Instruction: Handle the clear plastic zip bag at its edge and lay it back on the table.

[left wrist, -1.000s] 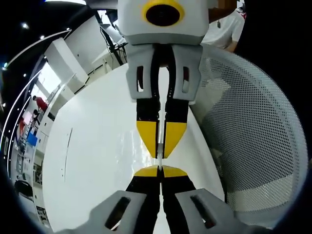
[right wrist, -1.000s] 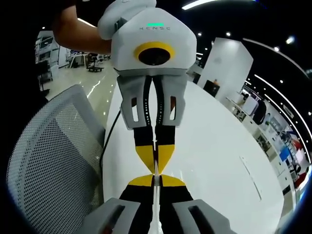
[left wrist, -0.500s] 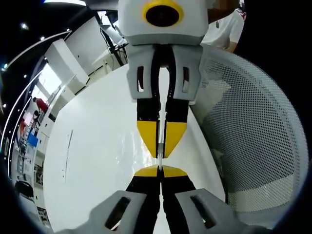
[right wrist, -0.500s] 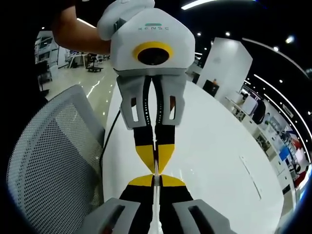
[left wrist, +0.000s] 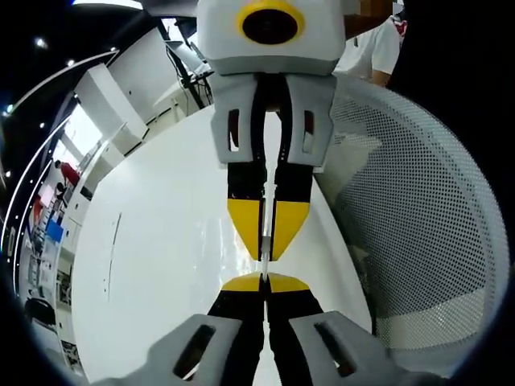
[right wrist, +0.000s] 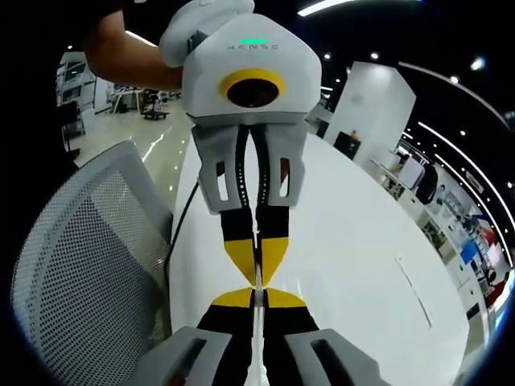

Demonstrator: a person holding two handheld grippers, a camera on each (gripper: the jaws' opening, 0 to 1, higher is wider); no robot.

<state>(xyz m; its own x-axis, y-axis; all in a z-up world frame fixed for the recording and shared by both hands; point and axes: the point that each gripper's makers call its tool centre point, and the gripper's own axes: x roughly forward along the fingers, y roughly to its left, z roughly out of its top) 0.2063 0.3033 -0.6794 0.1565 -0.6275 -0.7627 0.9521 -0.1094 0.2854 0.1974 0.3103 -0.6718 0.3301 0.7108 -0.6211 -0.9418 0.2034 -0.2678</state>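
Left gripper (left wrist: 264,279) and right gripper (right wrist: 256,295) face tip to tip, each clamped on the thin edge of the clear plastic zip bag (left wrist: 264,241), held taut above the glossy white table (left wrist: 161,265). Nothing has shifted over the last second: lowering not begun. White mesh chair (left wrist: 418,225) beyond.

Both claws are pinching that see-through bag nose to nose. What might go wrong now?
1. The left claw and right claw are shut tip to tip on a thin edge of the clear plastic zip bag; pulling apart might tear it or let it slip.
2. They hang near the white table's edge beside the mesh chair, so the bag might slide off when laid down.
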